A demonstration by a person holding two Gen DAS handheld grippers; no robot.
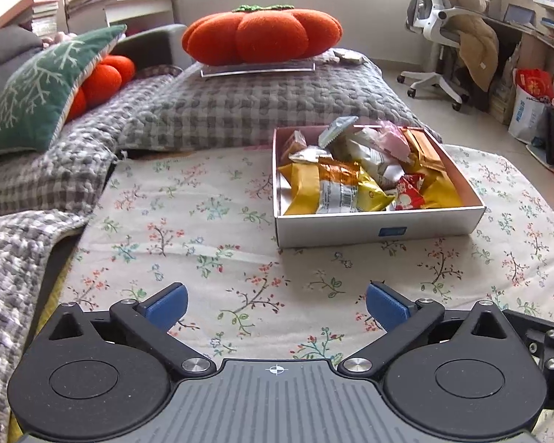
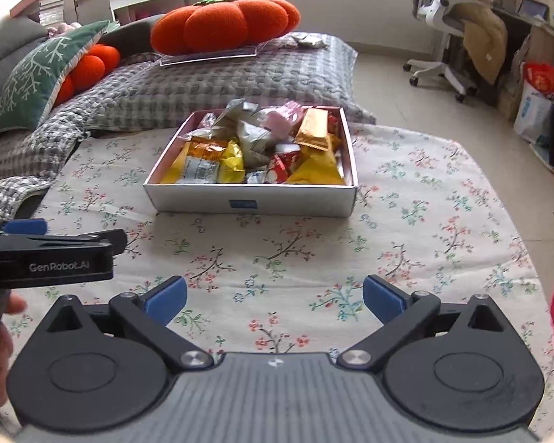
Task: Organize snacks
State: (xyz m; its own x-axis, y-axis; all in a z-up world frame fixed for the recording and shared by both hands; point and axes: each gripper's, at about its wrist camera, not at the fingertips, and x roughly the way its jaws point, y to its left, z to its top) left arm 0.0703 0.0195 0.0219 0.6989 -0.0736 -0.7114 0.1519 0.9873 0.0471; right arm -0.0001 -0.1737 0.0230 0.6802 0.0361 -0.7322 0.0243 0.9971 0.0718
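Observation:
A shallow white box [image 1: 380,227] [image 2: 251,201] stands on the floral cloth, filled with several wrapped snacks: yellow packets [image 1: 332,188] [image 2: 210,162], a gold one [image 2: 314,129], pink and silver ones. My left gripper [image 1: 275,306] is open and empty, low over the cloth, in front and left of the box. My right gripper [image 2: 273,301] is open and empty, in front of the box. The left gripper's body also shows side-on in the right wrist view [image 2: 51,254].
An orange pumpkin cushion [image 1: 262,35] lies on a clear tray on the grey checked blanket [image 1: 240,110]. A green pillow [image 1: 37,92] sits left. A few small packets [image 2: 308,40] lie beside the cushion. An office chair [image 1: 447,37] and bags stand right.

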